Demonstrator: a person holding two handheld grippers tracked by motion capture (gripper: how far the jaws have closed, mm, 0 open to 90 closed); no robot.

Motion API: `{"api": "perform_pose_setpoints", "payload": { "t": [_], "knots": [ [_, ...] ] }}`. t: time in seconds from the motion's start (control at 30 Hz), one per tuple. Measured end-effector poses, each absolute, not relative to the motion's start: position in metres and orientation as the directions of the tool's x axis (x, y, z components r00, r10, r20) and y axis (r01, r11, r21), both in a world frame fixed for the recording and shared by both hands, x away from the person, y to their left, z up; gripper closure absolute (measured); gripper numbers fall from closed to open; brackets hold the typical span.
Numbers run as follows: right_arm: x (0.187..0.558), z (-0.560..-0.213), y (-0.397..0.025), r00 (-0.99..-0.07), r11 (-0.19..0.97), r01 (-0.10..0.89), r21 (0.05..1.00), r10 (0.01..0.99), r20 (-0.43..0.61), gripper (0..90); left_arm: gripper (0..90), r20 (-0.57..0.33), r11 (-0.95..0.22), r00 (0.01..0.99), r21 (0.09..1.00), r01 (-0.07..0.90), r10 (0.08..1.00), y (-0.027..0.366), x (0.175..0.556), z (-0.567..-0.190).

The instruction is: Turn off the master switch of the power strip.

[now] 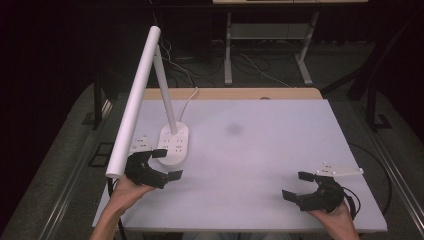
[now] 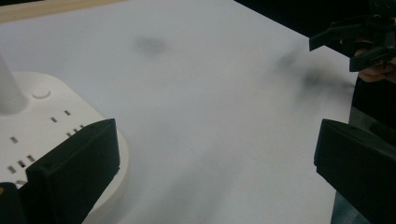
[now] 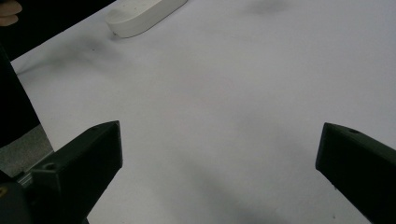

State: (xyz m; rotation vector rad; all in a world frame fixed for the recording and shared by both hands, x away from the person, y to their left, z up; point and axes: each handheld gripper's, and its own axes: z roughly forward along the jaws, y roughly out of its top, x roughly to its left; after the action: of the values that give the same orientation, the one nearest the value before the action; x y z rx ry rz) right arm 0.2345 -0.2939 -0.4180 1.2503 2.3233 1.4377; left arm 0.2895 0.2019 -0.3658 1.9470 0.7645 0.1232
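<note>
A white desk lamp stands at the table's left. Its oval base (image 1: pixel 174 145) has socket slots on top, and a slanted stem carries a long tube head (image 1: pixel 134 97). My left gripper (image 1: pixel 168 164) is open just in front of the base, one jaw beside its near edge, holding nothing. In the left gripper view the base (image 2: pixel 42 119) lies by the left jaw, and that gripper (image 2: pixel 215 163) is open. My right gripper (image 1: pixel 296 185) is open and empty near the front right of the table. In the right gripper view it (image 3: pixel 219 163) faces bare table, with the lamp base (image 3: pixel 140 16) far off.
The white table top (image 1: pixel 260 145) has a faint dark smudge (image 1: pixel 233 130) near its middle. The lamp's white cable (image 1: pixel 188 100) runs off the back edge. A desk frame and cables stand on the floor behind. The other gripper (image 2: pixel 355 44) is seen in the left gripper view, top right.
</note>
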Motion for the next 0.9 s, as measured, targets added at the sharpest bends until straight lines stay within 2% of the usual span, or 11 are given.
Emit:
{"api": "perform_pose_setpoints", "payload": {
  "t": [0.9],
  "knots": [
    [0.233,-0.418,-0.296,-0.637,0.196,0.583,0.789,0.713,0.294,0.1,0.0,-0.21,-0.328,0.761,0.809,0.488,0.614,0.219,0.332,-0.351]
  ]
}}
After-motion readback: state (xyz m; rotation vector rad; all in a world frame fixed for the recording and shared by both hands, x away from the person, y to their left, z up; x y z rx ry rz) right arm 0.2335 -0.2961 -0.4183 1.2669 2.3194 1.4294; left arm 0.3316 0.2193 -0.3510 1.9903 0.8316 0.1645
